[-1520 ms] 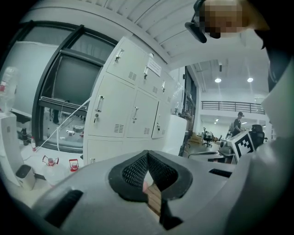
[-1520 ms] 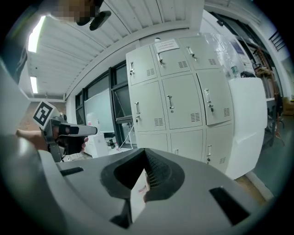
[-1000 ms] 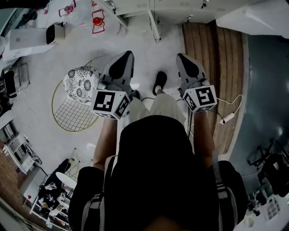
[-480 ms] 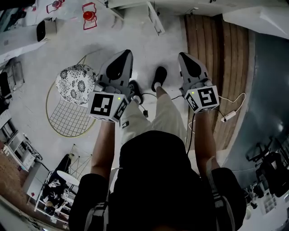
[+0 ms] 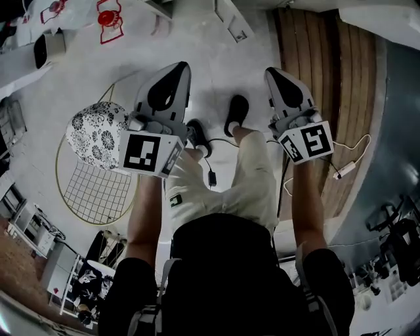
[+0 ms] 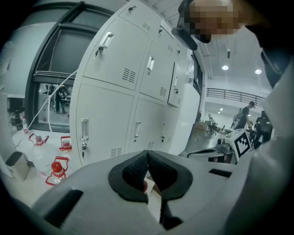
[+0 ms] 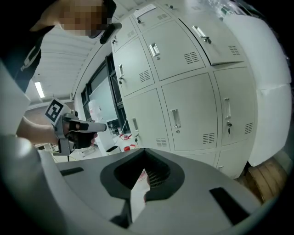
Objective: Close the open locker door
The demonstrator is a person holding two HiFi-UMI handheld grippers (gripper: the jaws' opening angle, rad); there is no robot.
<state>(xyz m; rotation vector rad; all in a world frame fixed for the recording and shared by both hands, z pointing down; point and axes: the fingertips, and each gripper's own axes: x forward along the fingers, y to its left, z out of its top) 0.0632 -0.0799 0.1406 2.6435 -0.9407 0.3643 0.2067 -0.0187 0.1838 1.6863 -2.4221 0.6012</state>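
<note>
While the pale grey metal locker door stands ajar at the far middle, well apart from the clenched, empty left gripper and right gripper, closing looks entirely outstanding.

Black top, cream trousers, black shoes; grey left claw, right claw.

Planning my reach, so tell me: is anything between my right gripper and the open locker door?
Nothing visible stands in the way. In the right gripper view, the open locker door hangs ajar ahead, above and to the right of the shut, empty right gripper, with only open air between them.
</note>
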